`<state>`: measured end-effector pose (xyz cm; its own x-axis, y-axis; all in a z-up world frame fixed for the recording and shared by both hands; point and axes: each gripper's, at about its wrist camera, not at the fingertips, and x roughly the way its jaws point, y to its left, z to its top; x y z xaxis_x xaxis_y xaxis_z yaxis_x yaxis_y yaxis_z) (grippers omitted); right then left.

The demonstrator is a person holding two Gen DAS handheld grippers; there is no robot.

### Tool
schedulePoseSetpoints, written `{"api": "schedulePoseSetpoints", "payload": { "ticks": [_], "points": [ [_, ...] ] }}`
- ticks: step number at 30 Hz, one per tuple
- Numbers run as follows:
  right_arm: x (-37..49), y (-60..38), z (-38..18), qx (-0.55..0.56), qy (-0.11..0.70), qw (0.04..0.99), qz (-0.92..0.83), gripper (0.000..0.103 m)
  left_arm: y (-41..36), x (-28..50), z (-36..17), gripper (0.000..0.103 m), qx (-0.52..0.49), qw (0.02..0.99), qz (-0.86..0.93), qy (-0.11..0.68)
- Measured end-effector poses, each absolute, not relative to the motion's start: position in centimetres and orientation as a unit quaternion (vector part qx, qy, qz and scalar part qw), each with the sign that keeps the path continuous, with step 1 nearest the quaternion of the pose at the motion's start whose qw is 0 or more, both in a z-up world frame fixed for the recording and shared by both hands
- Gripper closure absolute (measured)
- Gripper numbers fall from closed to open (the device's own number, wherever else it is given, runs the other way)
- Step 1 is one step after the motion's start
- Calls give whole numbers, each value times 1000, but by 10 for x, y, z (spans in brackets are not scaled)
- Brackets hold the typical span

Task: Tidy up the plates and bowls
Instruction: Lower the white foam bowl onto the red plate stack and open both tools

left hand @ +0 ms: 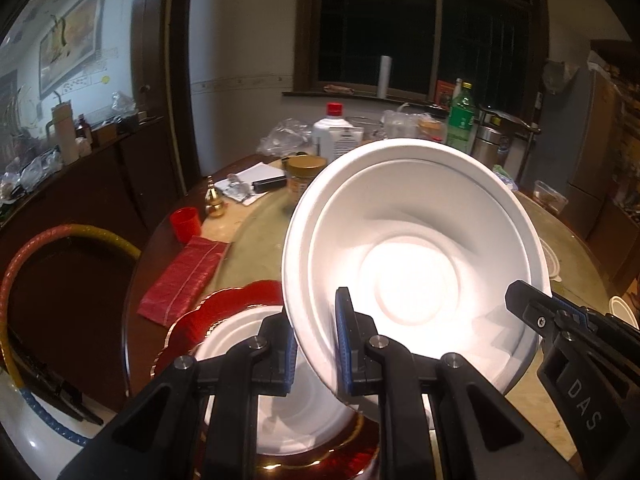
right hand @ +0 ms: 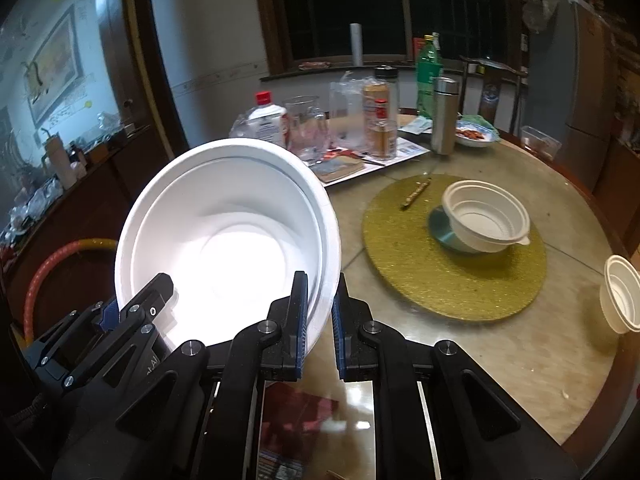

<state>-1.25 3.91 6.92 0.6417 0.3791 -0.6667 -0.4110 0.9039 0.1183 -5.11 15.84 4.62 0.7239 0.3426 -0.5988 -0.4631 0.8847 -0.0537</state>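
Large white bowl (left hand: 412, 264) is held tilted in the air above the surface (right hand: 480, 360), mouth toward both cameras. Left gripper (left hand: 316, 344): jaws pinching the bowl's rim at about 7 o'clock of the bowl. Right gripper (right hand: 320, 332): jaws pinching the rim at about 4 o'clock in its own view. Below the bowl at 7 o'clock in the left view, a second white bowl (left hand: 280, 400) sits on a red plate (left hand: 224, 312). At 3 o'clock in the right view, a smaller white bowl (right hand: 486, 216) rests on the gold mat (right hand: 452, 280).
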Motion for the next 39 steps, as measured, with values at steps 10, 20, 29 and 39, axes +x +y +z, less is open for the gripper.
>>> {"api": "schedulePoseSetpoints", "payload": {
  "ticks": [10, 20, 29, 39],
  "points": [
    [-22, 66, 63, -36, 368, 896, 247, 92, 178, -68, 41, 87, -107, 915, 246, 303],
    [-27, 86, 51, -52, 383, 882, 271, 92, 192, -81, 31, 87, -113, 903, 264, 320],
    [-24, 107, 32, -61, 427, 848, 309, 91, 211, -88, 19, 87, -127, 885, 278, 351],
    [-7, 115, 9, -47, 482, 812, 326, 91, 222, -82, 0, 86, -143, 868, 275, 388]
  ]
}}
